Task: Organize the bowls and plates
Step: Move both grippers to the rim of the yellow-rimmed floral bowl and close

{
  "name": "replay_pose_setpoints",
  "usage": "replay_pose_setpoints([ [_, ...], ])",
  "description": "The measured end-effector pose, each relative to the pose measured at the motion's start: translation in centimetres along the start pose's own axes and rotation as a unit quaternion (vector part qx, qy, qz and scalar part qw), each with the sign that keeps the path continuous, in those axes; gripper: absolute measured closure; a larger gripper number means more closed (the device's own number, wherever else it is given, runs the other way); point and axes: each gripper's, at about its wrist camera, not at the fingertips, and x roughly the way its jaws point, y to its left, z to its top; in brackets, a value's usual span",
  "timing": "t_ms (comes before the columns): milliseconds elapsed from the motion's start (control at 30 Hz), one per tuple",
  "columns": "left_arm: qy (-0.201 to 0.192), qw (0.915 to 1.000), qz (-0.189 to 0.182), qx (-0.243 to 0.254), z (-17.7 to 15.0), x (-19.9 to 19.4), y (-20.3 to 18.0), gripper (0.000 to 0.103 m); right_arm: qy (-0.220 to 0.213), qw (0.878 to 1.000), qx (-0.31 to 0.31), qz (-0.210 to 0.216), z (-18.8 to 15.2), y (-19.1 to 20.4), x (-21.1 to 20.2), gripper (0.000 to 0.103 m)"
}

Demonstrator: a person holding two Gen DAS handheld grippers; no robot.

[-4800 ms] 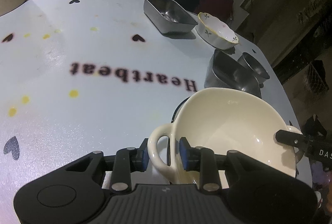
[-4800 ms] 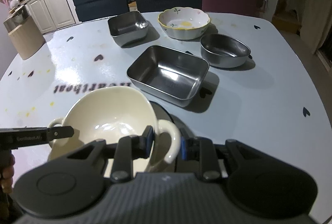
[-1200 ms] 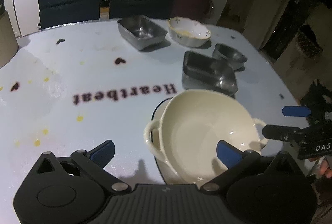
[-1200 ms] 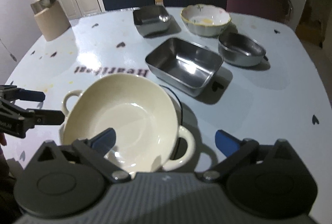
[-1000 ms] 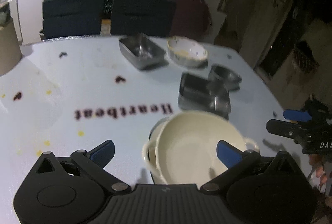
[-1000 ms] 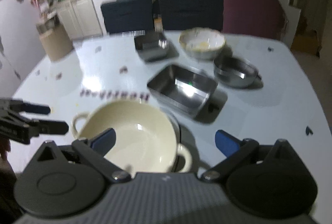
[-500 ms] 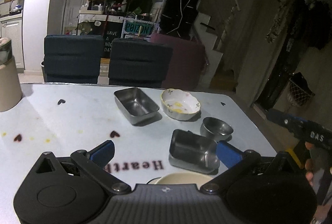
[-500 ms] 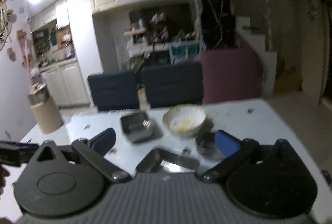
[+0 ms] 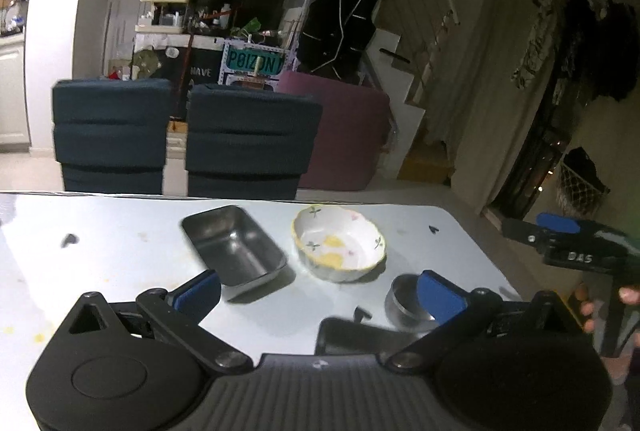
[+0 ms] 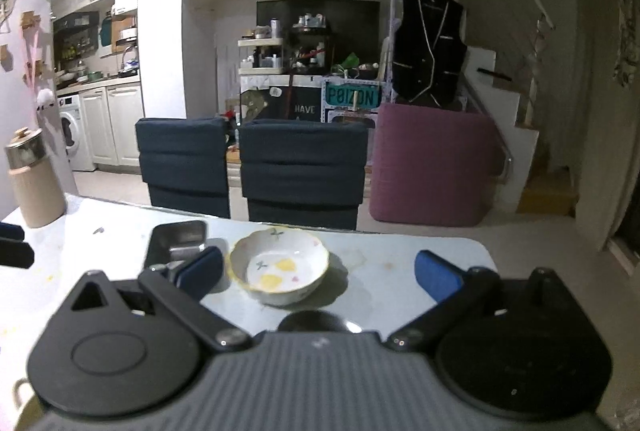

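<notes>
Glazed ceramic, the flowered bowl (image 9: 339, 248) is seen at frame centre on the table (image 9: 120, 251), beside a steel tray (image 9: 234, 250); likely fragile and slippery, best gripped at its scalloped rim. Left gripper (image 9: 318, 289) and right gripper (image 10: 318, 271) are held wide, empty

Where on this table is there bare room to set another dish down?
Widest bare stretch: the table left of the small steel tray. Another patch lies right of the floral bowl, toward the far right corner. Crowded: tray, floral bowl and round steel bowl cluster mid-table.
</notes>
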Motion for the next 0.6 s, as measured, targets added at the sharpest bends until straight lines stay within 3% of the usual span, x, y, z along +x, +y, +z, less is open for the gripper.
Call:
replay_pose_setpoints([
  [167,0.008,0.9998,-0.016,-0.004,1.0,4.5,-1.0,0.0,-0.004,0.999,0.038,0.016,0.4,-2.5,4.2,0.0],
  [333,0.016,0.9995,-0.027,0.006,2.0,9.1,-1.8,0.003,-0.006,0.998,0.036,-0.046,0.6,-2.5,8.3,0.0],
  [433,0.027,0.9992,-0.031,0.008,3.1,11.8,-1.6,0.014,0.005,0.999,0.003,-0.042,0.3,-2.4,11.3,0.0],
  [533,0.04,0.9989,-0.025,0.007,4.4,14.6,-0.9,0.027,0.031,0.999,0.037,-0.015,0.3,-2.8,14.1,0.002],
  [600,0.047,0.9987,-0.021,0.001,5.2,16.1,-0.3,0.033,0.052,0.996,0.067,-0.008,0.4,-2.9,15.8,0.008],
])
